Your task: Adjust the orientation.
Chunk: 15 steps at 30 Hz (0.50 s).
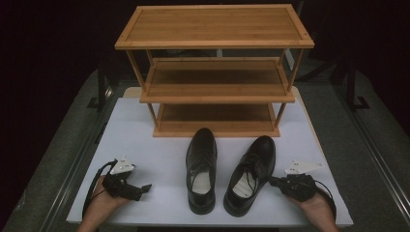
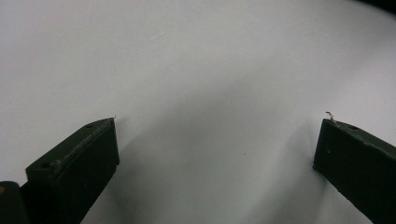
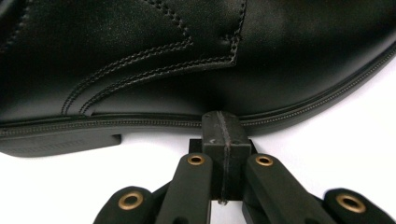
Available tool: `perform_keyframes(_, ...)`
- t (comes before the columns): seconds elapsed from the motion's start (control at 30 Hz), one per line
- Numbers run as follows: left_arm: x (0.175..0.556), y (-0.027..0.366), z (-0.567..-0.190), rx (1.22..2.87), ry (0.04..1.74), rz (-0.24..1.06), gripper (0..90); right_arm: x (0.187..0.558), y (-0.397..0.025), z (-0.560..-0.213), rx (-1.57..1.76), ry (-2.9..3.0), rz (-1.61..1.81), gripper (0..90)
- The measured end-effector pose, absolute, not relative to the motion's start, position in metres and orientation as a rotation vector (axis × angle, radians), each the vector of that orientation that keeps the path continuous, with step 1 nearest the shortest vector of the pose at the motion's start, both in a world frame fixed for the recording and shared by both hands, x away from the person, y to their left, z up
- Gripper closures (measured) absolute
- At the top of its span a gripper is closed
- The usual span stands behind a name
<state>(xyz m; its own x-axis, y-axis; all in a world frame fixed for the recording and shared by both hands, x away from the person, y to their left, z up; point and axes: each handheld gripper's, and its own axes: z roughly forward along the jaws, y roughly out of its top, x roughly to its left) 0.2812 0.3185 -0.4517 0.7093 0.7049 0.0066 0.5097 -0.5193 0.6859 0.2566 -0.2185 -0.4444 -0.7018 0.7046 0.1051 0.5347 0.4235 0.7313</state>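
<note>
Two black leather lace-up shoes stand on the white table (image 1: pixel 159 159), toes toward the shelf: the left shoe (image 1: pixel 201 166) straight, the right shoe (image 1: pixel 251 171) angled. My right gripper (image 1: pixel 272 181) is shut with nothing in it, and its tip touches the right shoe's sole edge (image 3: pixel 187 123) at the outer side. My left gripper (image 1: pixel 146 187) lies low at the table's front left, apart from the left shoe. Its jaws stand wide open over bare white table (image 2: pixel 210 93) with nothing between them.
A three-tier bamboo shoe rack (image 1: pixel 215 72) stands at the back of the table, all its shelves bare. A person's hands (image 1: pixel 99 208) hold the grippers near the front edge. Dark floor and metal rails surround the table.
</note>
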Motion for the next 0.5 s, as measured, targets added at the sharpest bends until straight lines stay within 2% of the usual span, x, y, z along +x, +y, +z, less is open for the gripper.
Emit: perform_keyframes(0.5, 0.281, 0.319, -0.452, 2.237, 0.919, 0.374, 0.0, 0.279, -0.185, -0.442, 1.008, 2.511, 1.120, 89.9)
